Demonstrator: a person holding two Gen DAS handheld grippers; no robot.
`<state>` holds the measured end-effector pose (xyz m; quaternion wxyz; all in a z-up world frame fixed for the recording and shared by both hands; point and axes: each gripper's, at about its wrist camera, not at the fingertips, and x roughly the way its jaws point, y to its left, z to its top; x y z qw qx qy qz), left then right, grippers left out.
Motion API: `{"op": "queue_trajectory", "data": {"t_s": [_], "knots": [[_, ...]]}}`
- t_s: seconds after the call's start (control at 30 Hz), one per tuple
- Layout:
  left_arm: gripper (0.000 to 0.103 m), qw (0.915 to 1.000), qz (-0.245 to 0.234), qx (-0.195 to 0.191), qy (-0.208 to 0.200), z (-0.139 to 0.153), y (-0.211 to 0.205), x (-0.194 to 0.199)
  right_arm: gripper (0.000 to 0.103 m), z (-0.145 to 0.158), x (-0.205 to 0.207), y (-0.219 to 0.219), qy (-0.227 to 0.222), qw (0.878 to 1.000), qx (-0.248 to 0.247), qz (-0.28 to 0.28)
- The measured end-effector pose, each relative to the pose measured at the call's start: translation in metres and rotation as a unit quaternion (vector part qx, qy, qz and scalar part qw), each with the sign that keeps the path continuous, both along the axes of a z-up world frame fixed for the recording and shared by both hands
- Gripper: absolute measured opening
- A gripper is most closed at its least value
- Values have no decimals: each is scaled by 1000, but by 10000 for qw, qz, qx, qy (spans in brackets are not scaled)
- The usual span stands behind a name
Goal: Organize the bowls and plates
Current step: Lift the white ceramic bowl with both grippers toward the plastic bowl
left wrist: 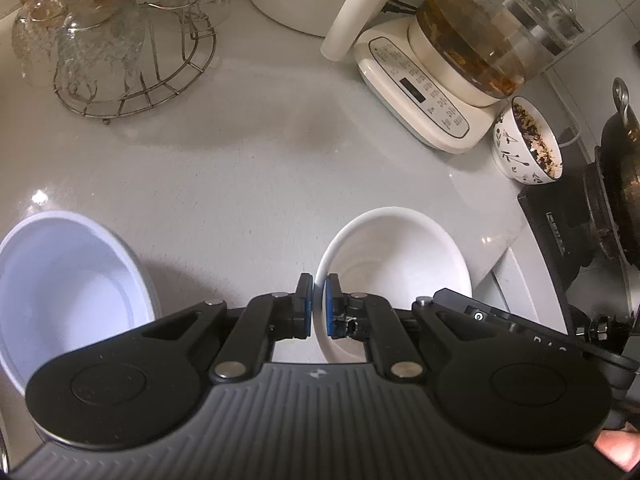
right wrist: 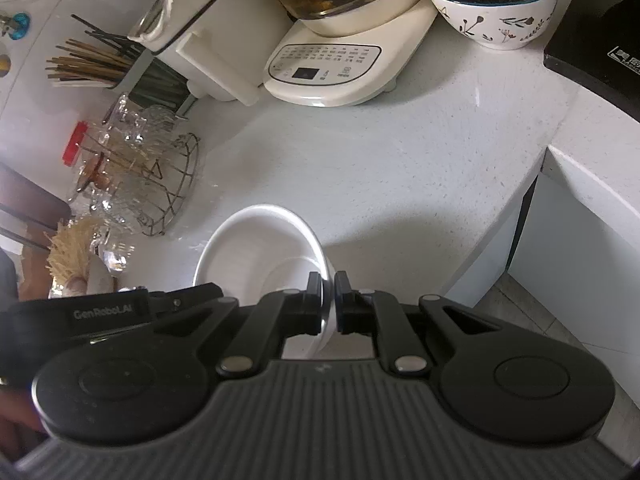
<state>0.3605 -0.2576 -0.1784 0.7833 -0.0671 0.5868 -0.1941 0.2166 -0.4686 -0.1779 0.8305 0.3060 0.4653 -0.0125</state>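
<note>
White bowl on the grey counter, my left hand-held gripper and right hand-held gripper both pinching its rim, one each side.

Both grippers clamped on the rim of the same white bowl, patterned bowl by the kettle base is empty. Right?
Not quite. The patterned bowl holds dark residue, clear in the right wrist view. The rest stands: the left gripper and right gripper are both shut on the white bowl's rim.
</note>
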Motion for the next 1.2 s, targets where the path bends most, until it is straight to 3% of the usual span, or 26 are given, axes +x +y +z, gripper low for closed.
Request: {"op": "queue_trajectory", "data": {"t_s": [0.4,0.57,0.93,1.2], "knots": [[8,9996,-27,-240,-126,45,9,-16,9,40,-14,8,-257,9993,-263,9],[8,9994,2,-294,-162,59,19,-21,9,48,-17,11,-298,9995,-93,-18],[8,9981,186,-452,-366,78,54,-34,9,71,-16,35,-552,9982,-131,182],[8,9969,343,-550,-449,85,75,-39,9,85,-11,57,-712,9958,-422,393]]}}
